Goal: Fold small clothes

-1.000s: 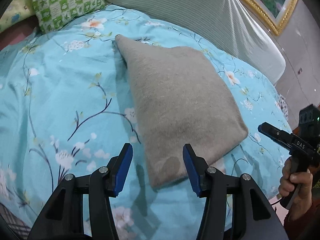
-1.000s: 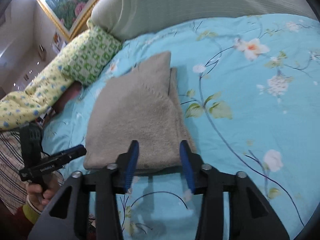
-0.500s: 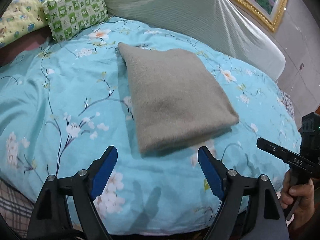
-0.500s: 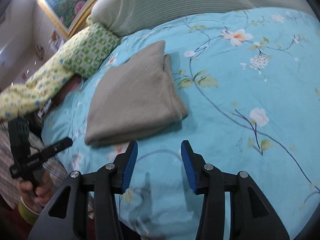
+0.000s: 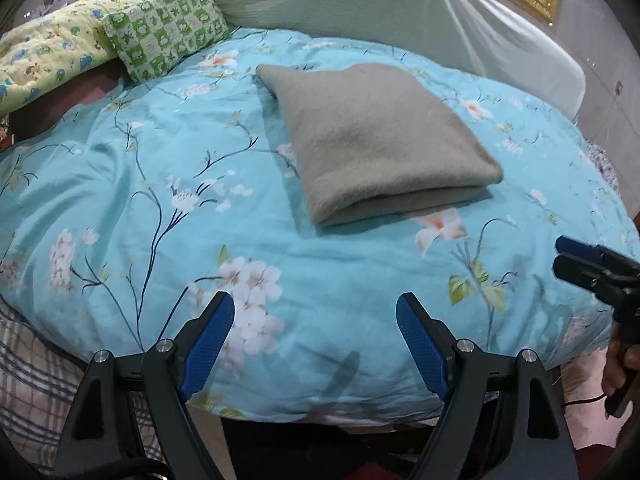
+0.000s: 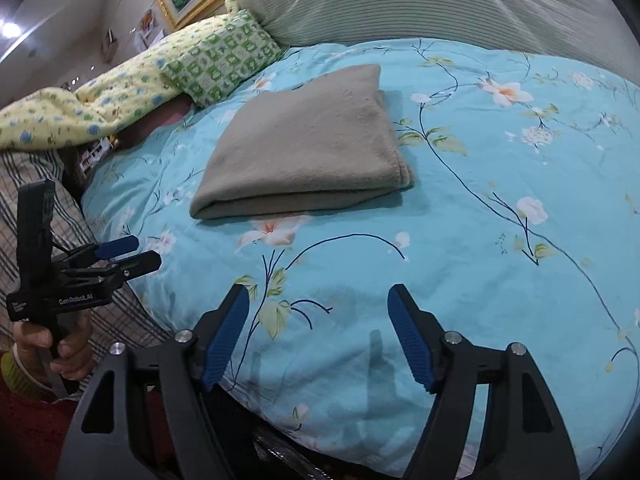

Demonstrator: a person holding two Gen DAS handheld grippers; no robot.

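A grey folded garment lies flat on the turquoise floral bedspread. My left gripper hovers over the bed's near edge, well short of the garment, open with nothing between its blue pads. My right gripper also hangs back over the near edge; its jaws are opening and hold nothing. Each wrist view catches the other gripper at the side: the right gripper at the right edge of the left wrist view, the left gripper at the left of the right wrist view.
A green checked cushion and a yellow patterned quilt lie at the bed's far left. A pale striped bolster runs along the back. A plaid sheet hangs below the bedspread.
Both grippers have let go of the garment's near edge, drawn back toward the bed's edge and opened wider. The garment now lies further off in both views.
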